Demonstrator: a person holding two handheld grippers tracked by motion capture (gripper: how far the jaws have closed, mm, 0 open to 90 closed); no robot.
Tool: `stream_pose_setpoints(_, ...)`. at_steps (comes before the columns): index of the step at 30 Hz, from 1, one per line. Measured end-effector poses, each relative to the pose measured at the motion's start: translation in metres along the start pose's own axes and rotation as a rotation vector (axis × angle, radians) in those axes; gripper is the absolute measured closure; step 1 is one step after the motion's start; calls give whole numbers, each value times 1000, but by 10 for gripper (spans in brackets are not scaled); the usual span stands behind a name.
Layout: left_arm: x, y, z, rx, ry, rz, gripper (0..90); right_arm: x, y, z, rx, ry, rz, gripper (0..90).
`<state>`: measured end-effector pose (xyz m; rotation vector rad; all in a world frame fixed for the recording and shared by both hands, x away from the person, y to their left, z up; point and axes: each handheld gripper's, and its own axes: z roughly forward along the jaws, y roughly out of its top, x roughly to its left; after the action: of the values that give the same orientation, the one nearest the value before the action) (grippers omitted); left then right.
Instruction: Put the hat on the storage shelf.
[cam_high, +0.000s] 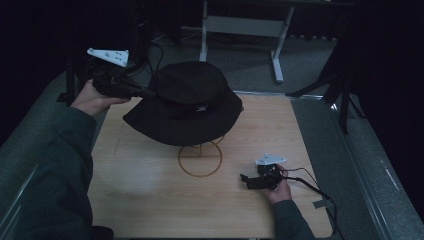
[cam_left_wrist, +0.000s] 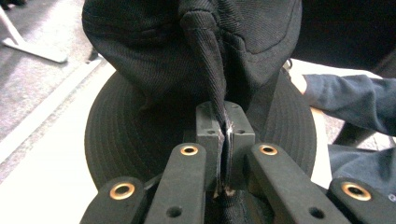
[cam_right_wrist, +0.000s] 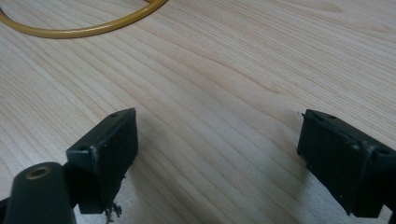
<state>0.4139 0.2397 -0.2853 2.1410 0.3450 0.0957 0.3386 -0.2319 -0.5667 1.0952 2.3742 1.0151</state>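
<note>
Clearly the left gripper (cam_left_wrist: 226, 135) has its jaws pinched tight on a fold of the black bucket hat (cam_high: 186, 102), which hangs over the brass wire stand (cam_high: 200, 159). To seat it well, I'd lower the crown squarely over the stand before letting go. Nearer me, the right gripper (cam_high: 251, 182) rests wide apart on the wooden table (cam_high: 150, 200).

Count: 1 black bucket hat (cam_high: 187, 102), far-centre of the table. 1 wire stand, its yellow ring base (cam_high: 200, 160) on the wood just near of the hat. 1 wooden table (cam_high: 150, 200). 2 handheld grippers: left gripper (cam_high: 150, 92) at far left, right gripper (cam_high: 245, 181) near right. 2 grey three-cornered plates, one per gripper. 2 hands, 2 dark sleeves. 1 grey desk frame (cam_high: 240, 25) on the floor, far side.
</note>
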Motion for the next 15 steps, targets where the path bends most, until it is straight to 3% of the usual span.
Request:
stream_pose_setpoints(5,-9,-5,11,37,-30,30,865,0,0,0,0,0,0,122)
stream_pose_setpoints(8,-10,-7,14,42,-40,31,858,0,0,0,0,0,0,122)
stream_pose_setpoints(15,-13,-18,40,102,-47,17,760,0,0,0,-2,0,2,122)
